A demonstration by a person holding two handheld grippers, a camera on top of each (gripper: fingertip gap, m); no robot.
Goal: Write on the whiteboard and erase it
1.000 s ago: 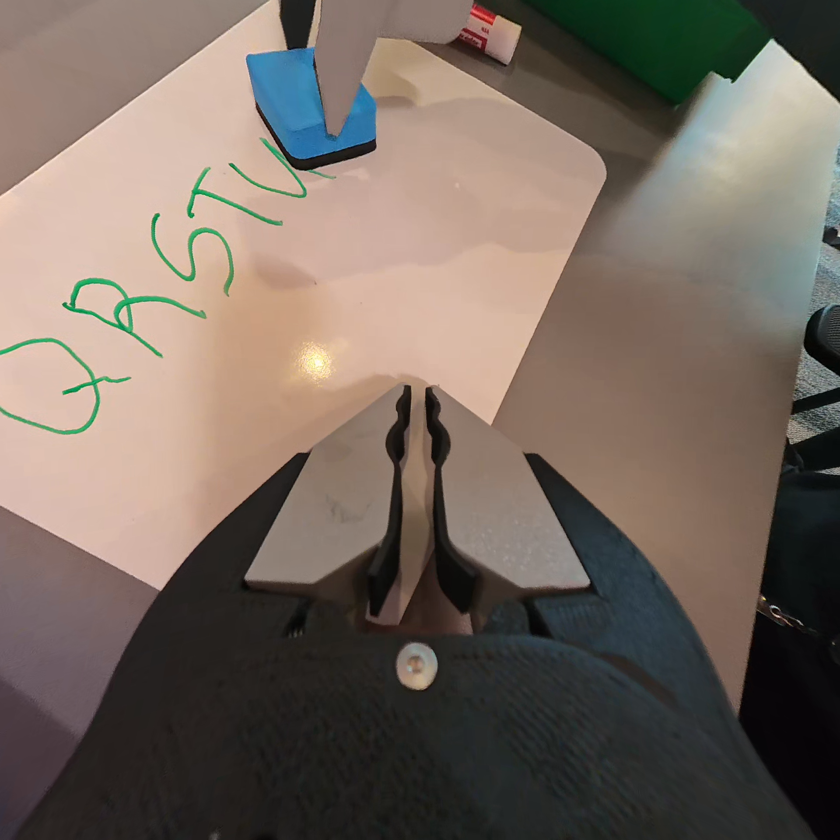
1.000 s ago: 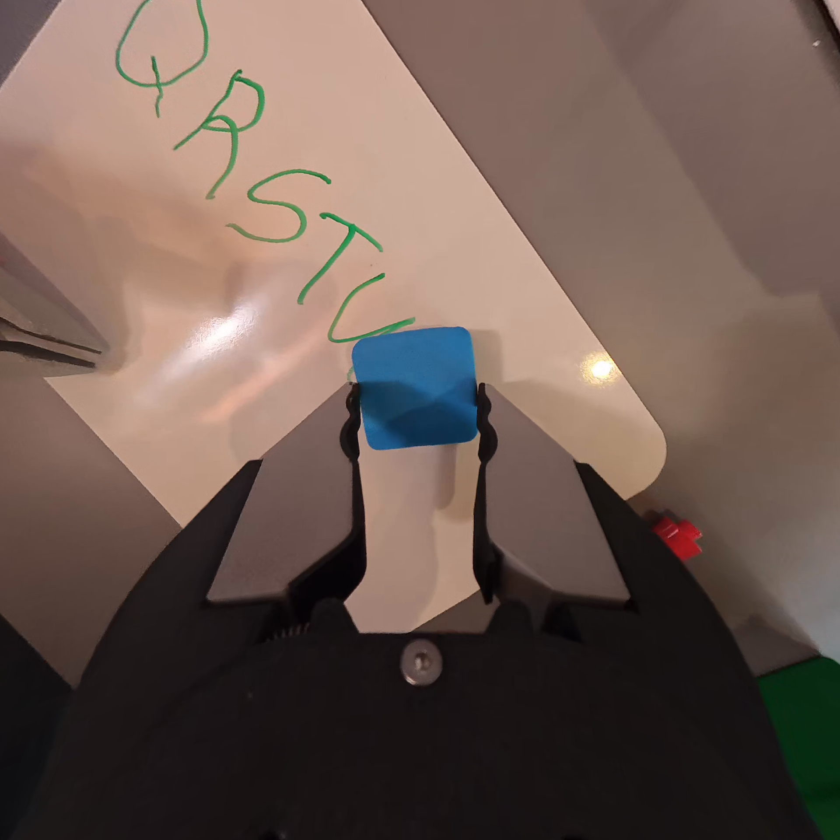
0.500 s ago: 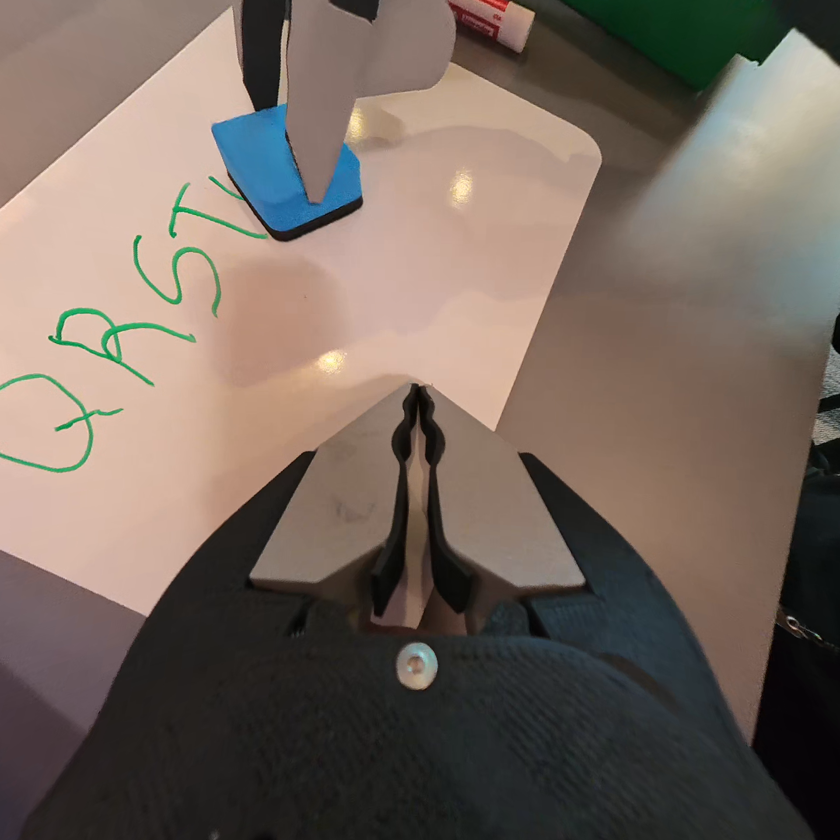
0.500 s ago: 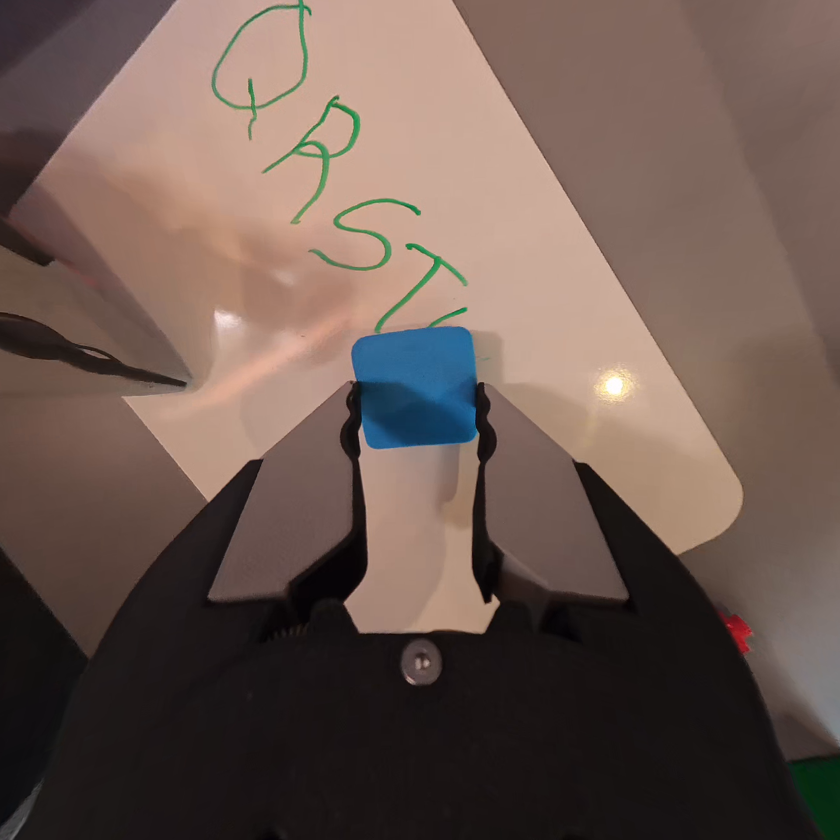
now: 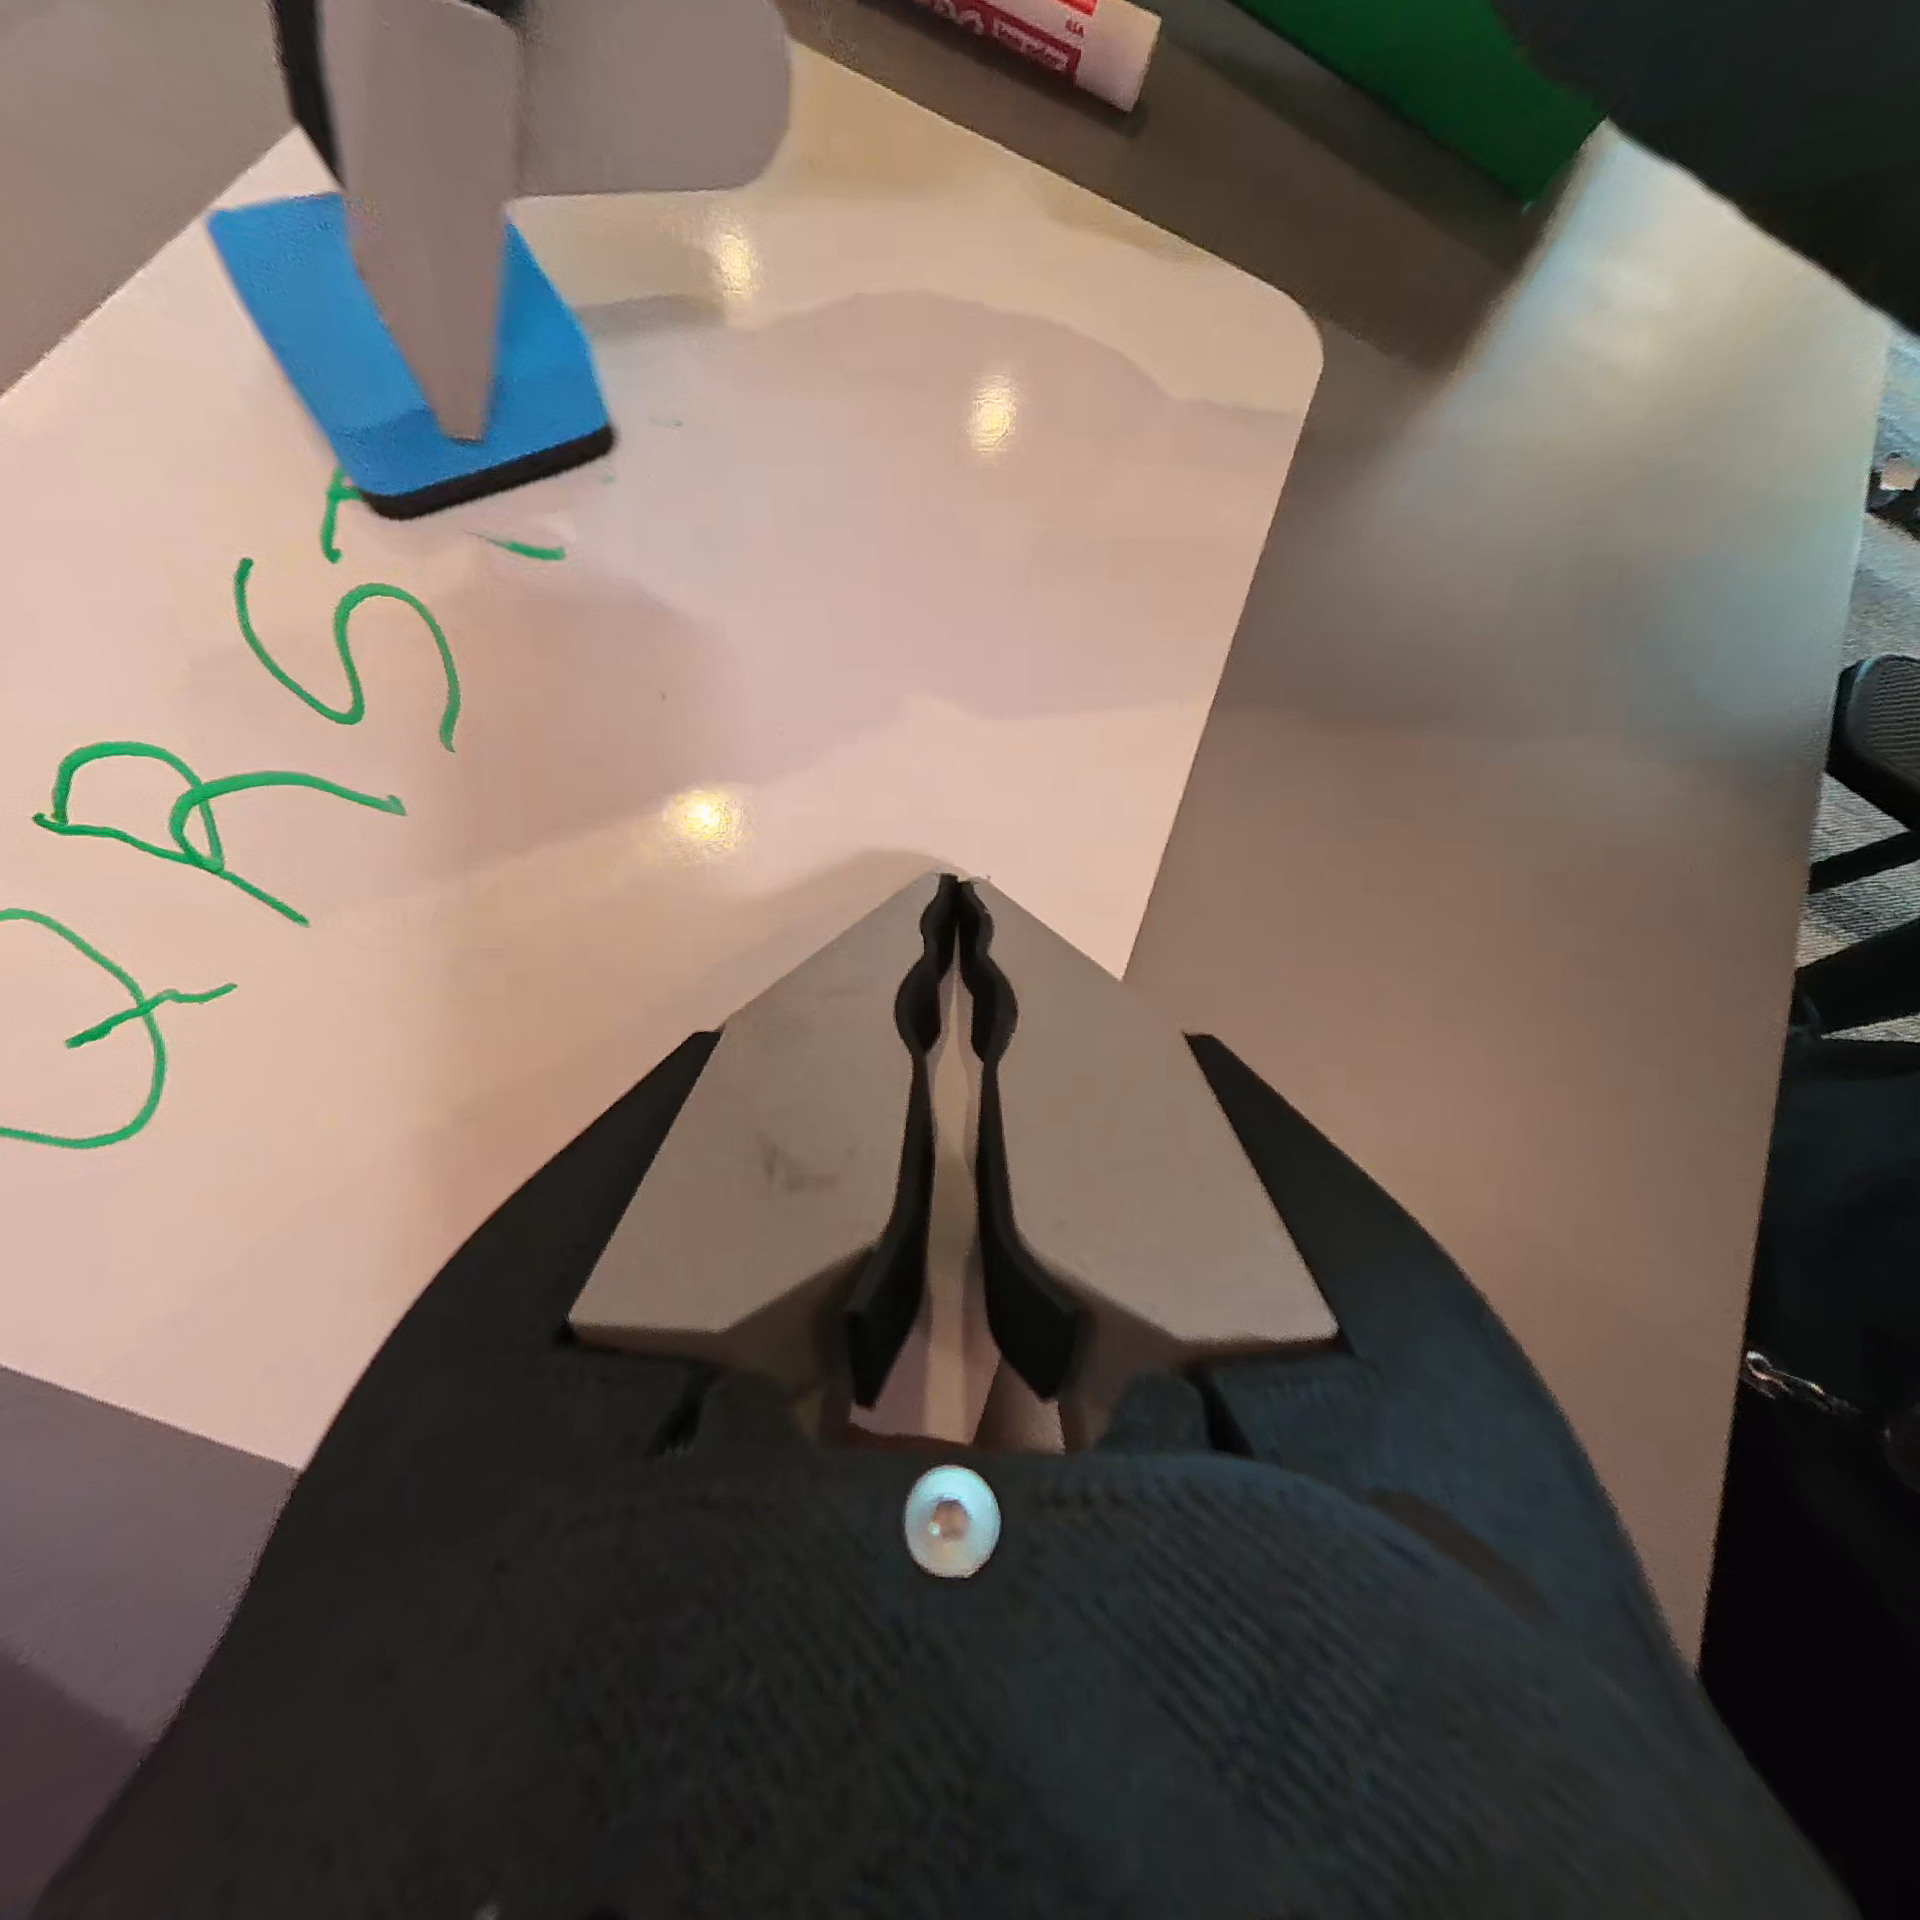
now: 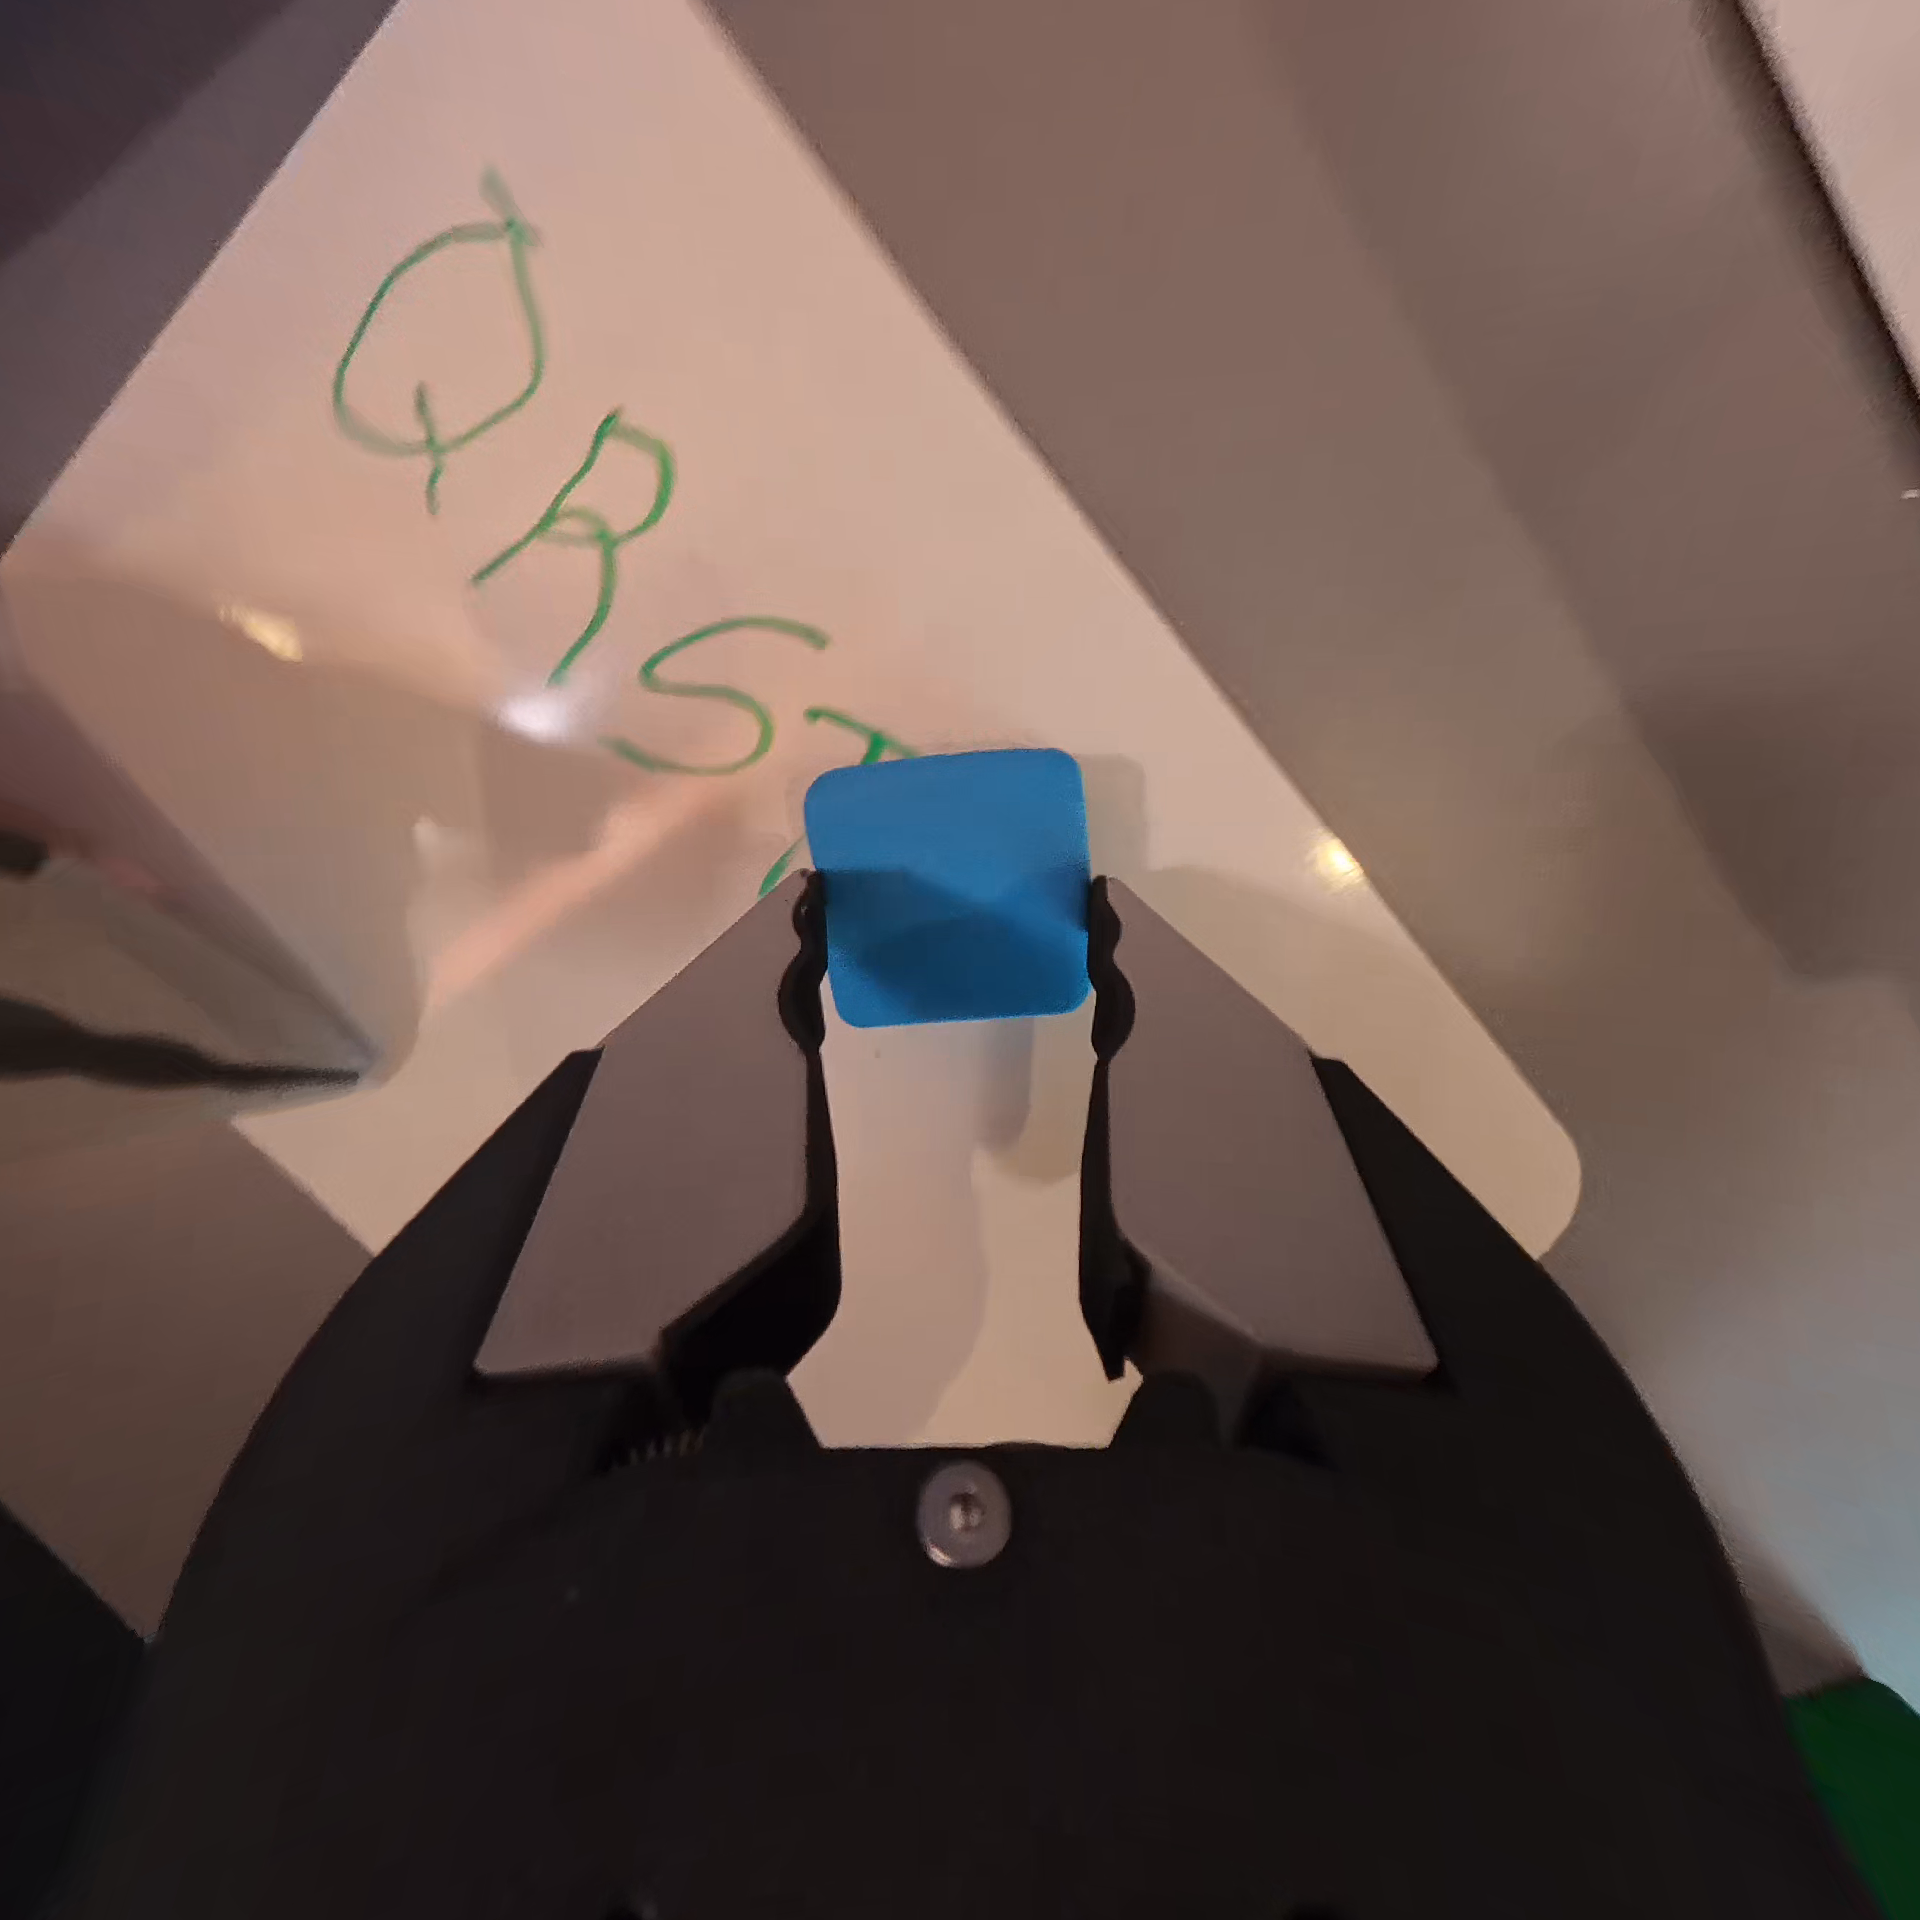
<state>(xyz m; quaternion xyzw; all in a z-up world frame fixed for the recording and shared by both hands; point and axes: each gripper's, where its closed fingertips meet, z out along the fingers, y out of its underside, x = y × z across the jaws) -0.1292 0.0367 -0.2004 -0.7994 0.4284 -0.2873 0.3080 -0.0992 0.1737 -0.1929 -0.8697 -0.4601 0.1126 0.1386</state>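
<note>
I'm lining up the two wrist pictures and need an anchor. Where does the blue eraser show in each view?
Left wrist view: the blue eraser sits upper left on the whiteboard, pinched by the right tongs.
Right wrist view: it sits at centre, between that view's own tongs.
Shared landmark: the green writing, beside the eraser in both.

**Writing on two things**

The whiteboard bears one line of large green handwriting, a few capital letters in marker ink. The line's last strokes run under the blue eraser, which covers that end. Past the board's far edge a marker lies on the desk, with small print on its red and white label, blurred.

The right wrist view shows the same handwriting on the whiteboard, ending at the eraser.
</note>
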